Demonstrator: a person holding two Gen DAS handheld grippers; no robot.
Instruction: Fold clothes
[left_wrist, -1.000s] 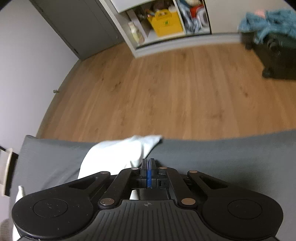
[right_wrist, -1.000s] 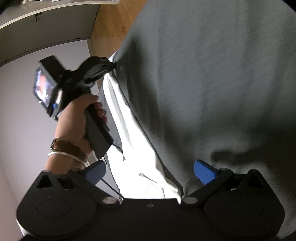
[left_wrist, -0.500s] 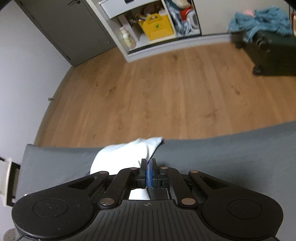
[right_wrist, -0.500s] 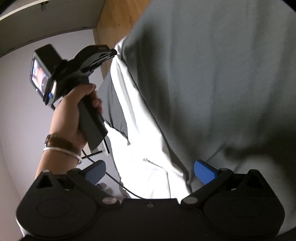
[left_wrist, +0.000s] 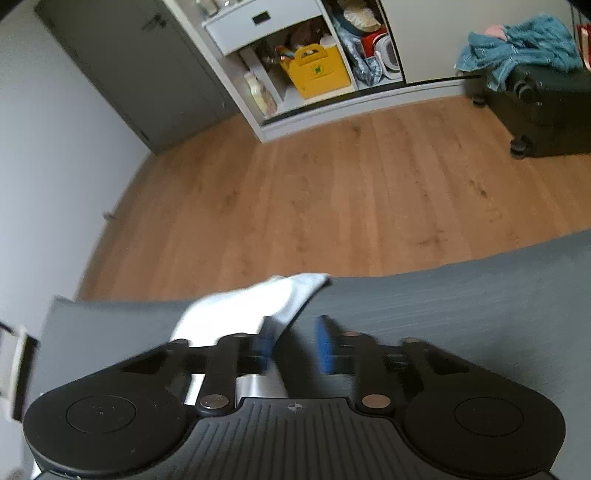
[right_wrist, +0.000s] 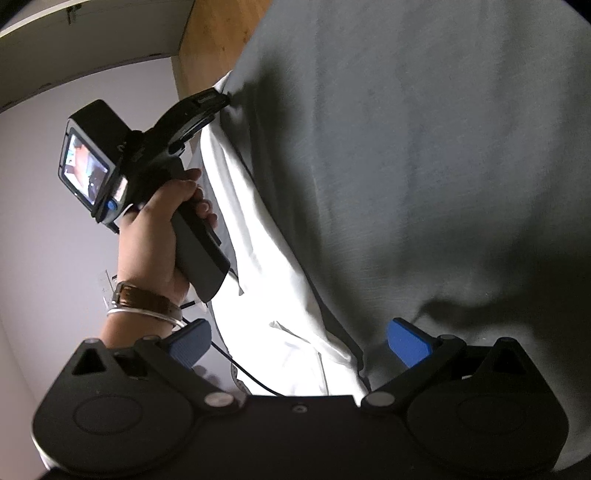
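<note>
At twelve o'clock we see a yellow box (left_wrist: 319, 72) on white shelves (left_wrist: 258, 22); at two, a black suitcase (left_wrist: 546, 110) on wooden floor (left_wrist: 332, 206).

Camera inventory, as I read it remotely.

Left wrist view: I looked out from behind the left hand-held gripper (left_wrist: 293, 341), low and close over the grey garment (left_wrist: 461, 314) and white cloth (left_wrist: 236, 314), facing across the wooden floor (left_wrist: 332, 206) toward an open cupboard (left_wrist: 306, 62) and a dark suitcase (left_wrist: 543, 110) at the far wall.

Right wrist view: I looked from behind the right hand-held gripper (right_wrist: 299, 343), very near the same grey garment (right_wrist: 424, 147), facing sideways along it toward the person's hand (right_wrist: 159, 236) holding the left unit.

Shared: grey garment, white cloth (right_wrist: 258, 258), a strip of floor (right_wrist: 218, 37).
</note>
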